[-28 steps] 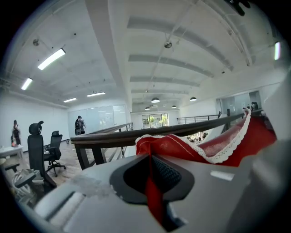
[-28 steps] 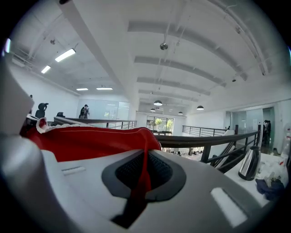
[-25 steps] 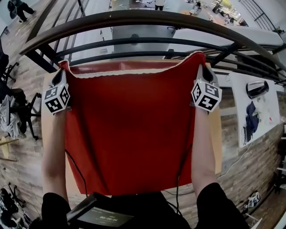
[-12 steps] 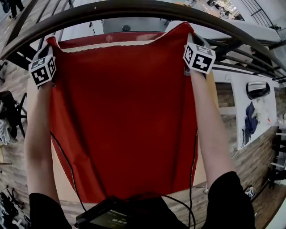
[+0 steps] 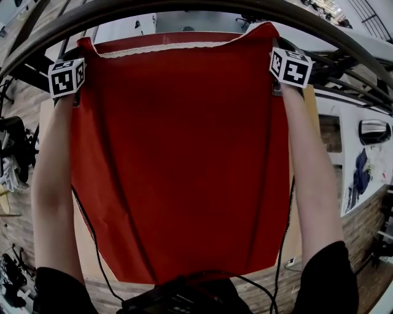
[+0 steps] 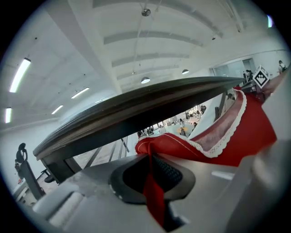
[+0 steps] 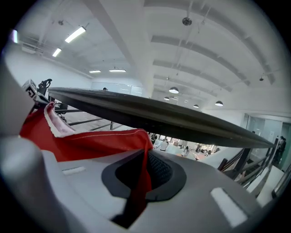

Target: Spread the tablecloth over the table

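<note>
A red tablecloth [image 5: 178,153] with a white lace hem along its far edge is stretched between both grippers over the wooden table [image 5: 46,116]. My left gripper [image 5: 81,48] pinches the far left corner, my right gripper [image 5: 274,32] the far right corner. In the left gripper view the jaws [image 6: 152,175] have just been opening slightly, but a fold of the cloth [image 6: 236,136] still sits pinched between the pads. The right gripper view shows its jaws [image 7: 142,175] tight on a fold of cloth [image 7: 82,141]. The near edge hangs by the person's body.
A dark curved metal railing [image 5: 184,7] runs just beyond the table's far edge. Bare table shows at the right [image 5: 310,104]. Cables hang down along both of the person's arms. A wood-pattern floor lies on both sides.
Both grippers have carried the cloth's far corners forward toward the railing and lower. The cloth now reaches further over the table, and both corners stay held.
</note>
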The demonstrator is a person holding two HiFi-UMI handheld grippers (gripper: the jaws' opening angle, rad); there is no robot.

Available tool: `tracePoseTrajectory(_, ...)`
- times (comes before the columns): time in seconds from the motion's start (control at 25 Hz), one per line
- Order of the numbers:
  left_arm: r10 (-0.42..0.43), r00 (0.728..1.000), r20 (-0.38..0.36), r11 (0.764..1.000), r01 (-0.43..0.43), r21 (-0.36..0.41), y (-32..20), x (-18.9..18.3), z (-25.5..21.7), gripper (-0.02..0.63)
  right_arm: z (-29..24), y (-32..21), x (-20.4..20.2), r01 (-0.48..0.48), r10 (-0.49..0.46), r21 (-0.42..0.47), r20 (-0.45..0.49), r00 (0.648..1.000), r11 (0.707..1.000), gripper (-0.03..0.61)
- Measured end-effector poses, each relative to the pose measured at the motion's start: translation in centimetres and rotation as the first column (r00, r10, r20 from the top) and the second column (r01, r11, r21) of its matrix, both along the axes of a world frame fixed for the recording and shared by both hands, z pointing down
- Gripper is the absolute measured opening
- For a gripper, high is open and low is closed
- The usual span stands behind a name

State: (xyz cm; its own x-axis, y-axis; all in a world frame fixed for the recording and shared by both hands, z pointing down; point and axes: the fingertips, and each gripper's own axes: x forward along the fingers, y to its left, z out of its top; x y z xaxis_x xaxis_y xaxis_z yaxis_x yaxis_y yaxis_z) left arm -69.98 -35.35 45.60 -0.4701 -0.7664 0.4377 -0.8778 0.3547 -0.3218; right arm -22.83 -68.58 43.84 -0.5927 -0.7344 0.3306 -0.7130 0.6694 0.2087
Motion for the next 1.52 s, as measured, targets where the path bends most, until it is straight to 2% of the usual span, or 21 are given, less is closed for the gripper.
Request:
tracePoseTrajectory(0.08,-0.009,1.000,-0.026,1.000,0.009,0.011,0.1,0.1,0.5,0.074,1.2,0.3,-0.2,0.017,-0.017,-0.033,0.006,1.000,0.999,0.017)
tracePoseTrajectory(0.12,-0.014,0.999,-0.050,1.000,0.014,0.016,0.3,0.2,0.9,0.161,1.9,0.8,-0.4,0.035,-0.035,-0.055,-0.001,0.999,0.998,0.031)
tracePoseTrajectory(0.16,-0.016,0.997,-0.075,1.000,0.017,0.015,0.5,0.4,1.6,0.262,2.8,1.4,-0.4,0.060,-0.062,-0.080,-0.018,0.998,0.995,0.110)
tracePoseTrajectory(0.2,-0.014,0.996,-0.092,1.000,0.015,0.006,0.8,0.7,2.2,0.326,3.6,2.0,-0.4,0.086,-0.091,-0.105,-0.041,0.995,0.991,0.188)
tracePoseTrajectory(0.24,-0.009,0.995,-0.097,1.000,0.008,-0.008,1.0,1.1,2.7,0.334,4.4,2.6,-0.2,0.106,-0.115,-0.123,-0.068,0.991,0.987,0.212)
tracePoseTrajectory(0.32,0.010,0.996,-0.092,0.999,-0.013,-0.032,1.4,2.2,3.4,0.334,5.3,3.3,0.8,0.117,-0.133,-0.139,-0.116,0.984,0.983,0.212)
tracePoseTrajectory(0.44,0.049,0.994,-0.095,0.998,-0.053,-0.039,1.6,4.3,4.0,0.330,5.8,4.2,2.3,0.103,-0.127,-0.163,-0.141,0.982,0.981,0.210)
tracePoseTrajectory(0.6,0.123,0.985,-0.121,0.992,-0.125,-0.016,2.5,8.6,4.6,0.267,6.6,7.2,4.1,0.128,-0.155,-0.188,-0.141,0.978,0.974,0.057)
tracePoseTrajectory(0.76,0.201,0.962,-0.182,0.979,-0.202,0.014,5.0,14.8,6.2,0.197,8.8,12.9,7.1,0.170,-0.204,-0.225,-0.134,0.970,0.959,0.011)
tracePoseTrajectory(0.84,0.224,0.948,-0.227,0.975,-0.220,0.042,6.5,17.6,7.1,0.178,9.1,16.2,8.0,0.183,-0.206,-0.240,-0.076,0.976,0.953,0.009)
tracePoseTrajectory(1.0,0.248,0.925,-0.289,0.968,-0.224,0.115,10.0,23.4,7.2,0.056,8.6,23.7,10.0,0.205,-0.205,-0.255,0.030,0.978,0.945,0.009)
tracePoseTrajectory(1.08,0.279,0.910,-0.307,0.959,-0.244,0.148,11.5,26.7,6.4,0.016,8.2,27.7,11.0,0.216,-0.208,-0.260,0.059,0.976,0.941,0.009)
tracePoseTrajectory(1.24,0.351,0.872,-0.340,0.934,-0.303,0.189,15.6,33.6,4.5,0.006,6.7,36.0,12.6,0.231,-0.204,-0.274,0.125,0.971,0.934,0.009)
tracePoseTrajectory(1.36,0.414,0.836,-0.361,0.909,-0.358,0.214,18.7,38.7,2.7,0.005,5.3,41.6,14.2,0.239,-0.208,-0.266,0.139,0.968,0.934,0.009)
tracePoseTrajectory(1.52,0.487,0.804,-0.342,0.872,-0.423,0.246,22.5,44.2,0.2,0.005,3.5,47.2,16.9,0.222,-0.188,-0.254,0.152,0.970,0.941,0.009)
